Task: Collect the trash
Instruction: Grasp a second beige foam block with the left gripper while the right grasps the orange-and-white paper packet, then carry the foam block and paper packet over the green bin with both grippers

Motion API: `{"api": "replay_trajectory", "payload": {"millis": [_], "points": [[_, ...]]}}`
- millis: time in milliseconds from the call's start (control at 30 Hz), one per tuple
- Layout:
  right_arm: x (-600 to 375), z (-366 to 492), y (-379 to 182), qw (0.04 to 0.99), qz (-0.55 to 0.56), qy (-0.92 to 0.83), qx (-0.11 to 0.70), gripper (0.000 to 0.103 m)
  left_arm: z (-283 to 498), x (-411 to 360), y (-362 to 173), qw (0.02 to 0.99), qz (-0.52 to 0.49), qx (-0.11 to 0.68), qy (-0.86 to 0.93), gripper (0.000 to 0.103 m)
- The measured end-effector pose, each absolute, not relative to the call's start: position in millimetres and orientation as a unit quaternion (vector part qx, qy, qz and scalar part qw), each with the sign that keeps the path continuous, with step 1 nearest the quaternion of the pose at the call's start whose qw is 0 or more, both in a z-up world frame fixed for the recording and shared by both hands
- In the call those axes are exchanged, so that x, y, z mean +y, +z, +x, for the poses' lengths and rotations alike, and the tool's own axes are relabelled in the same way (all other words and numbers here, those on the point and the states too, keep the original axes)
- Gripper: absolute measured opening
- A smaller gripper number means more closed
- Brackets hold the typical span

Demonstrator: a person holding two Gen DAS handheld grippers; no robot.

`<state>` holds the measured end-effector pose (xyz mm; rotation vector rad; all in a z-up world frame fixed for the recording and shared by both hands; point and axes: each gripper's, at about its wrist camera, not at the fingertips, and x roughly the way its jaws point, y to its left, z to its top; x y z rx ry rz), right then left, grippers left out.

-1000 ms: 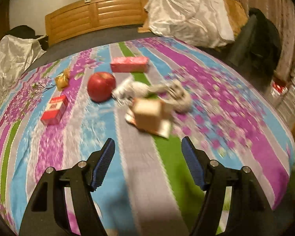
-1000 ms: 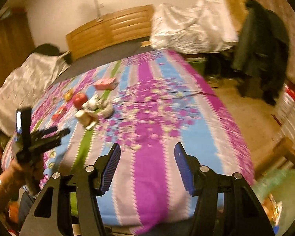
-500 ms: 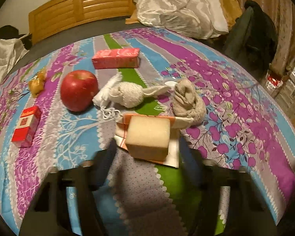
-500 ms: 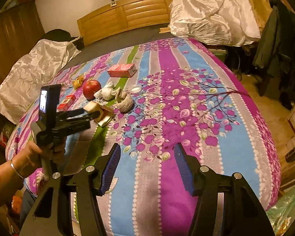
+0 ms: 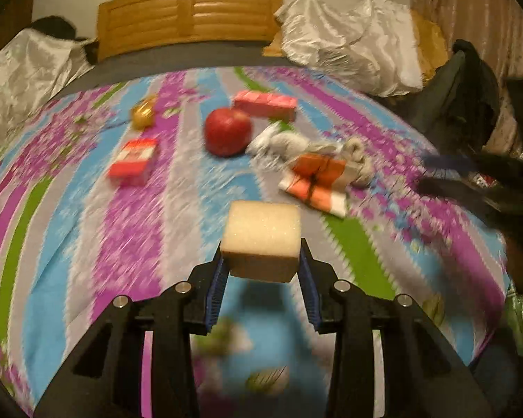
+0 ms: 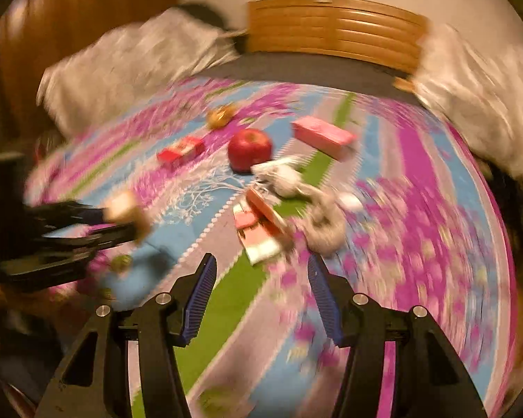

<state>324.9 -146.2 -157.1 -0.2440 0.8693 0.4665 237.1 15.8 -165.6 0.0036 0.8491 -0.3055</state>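
Note:
My left gripper (image 5: 261,268) is shut on a beige sponge block (image 5: 261,238) and holds it above the striped bedspread (image 5: 87,237); it also shows at the left of the right wrist view (image 6: 122,216). My right gripper (image 6: 261,278) is open and empty, just short of an orange-and-white wrapper (image 6: 261,226) (image 5: 315,179). Crumpled whitish wads (image 6: 289,177) (image 5: 296,146) and a grey rag (image 6: 326,226) lie beside the wrapper.
A red apple (image 5: 227,131), a pink box (image 5: 265,103), a red-and-white pack (image 5: 133,162) and a small golden item (image 5: 143,116) lie farther back. A wooden headboard (image 5: 188,17) and silvery bedding (image 5: 348,41) stand behind. The bed's edge drops off at right.
My left gripper has shut on the sponge block, lifted it off the wrapper and pulled back. My right gripper has swung left and in toward the wrapper.

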Motion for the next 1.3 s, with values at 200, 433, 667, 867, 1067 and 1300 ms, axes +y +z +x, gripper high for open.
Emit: {"api": "replay_trajectory", "payload": {"millis": [200,433,667,867,1067,1300], "points": [[-103,386,-192,0.83,-0.228,0.239,0.449,0.045,220,43,-163,0.903,-0.032,0.408,-0.13,0.037],[-78,382,-218,0.818,-0.276,0.226,0.451,0.005,222,46,-168,0.902,-0.041,0.413,-0.123,0.037],[-103,286,-159,0.867,-0.139,0.23,0.419,0.005,212,34,-157,0.907,-0.021,0.397,-0.135,0.037],[-142,200,-143,0.875,-0.012,0.202,0.44,0.005,192,11,-144,0.908,-0.002,0.388,-0.162,0.037],[-164,132,-138,0.88,0.039,0.168,0.443,0.005,163,-19,-142,0.898,0.023,0.392,-0.2,0.037],[-219,88,-106,0.904,0.077,0.097,0.408,0.005,139,-68,-133,0.888,0.073,0.381,-0.248,0.037]]}}
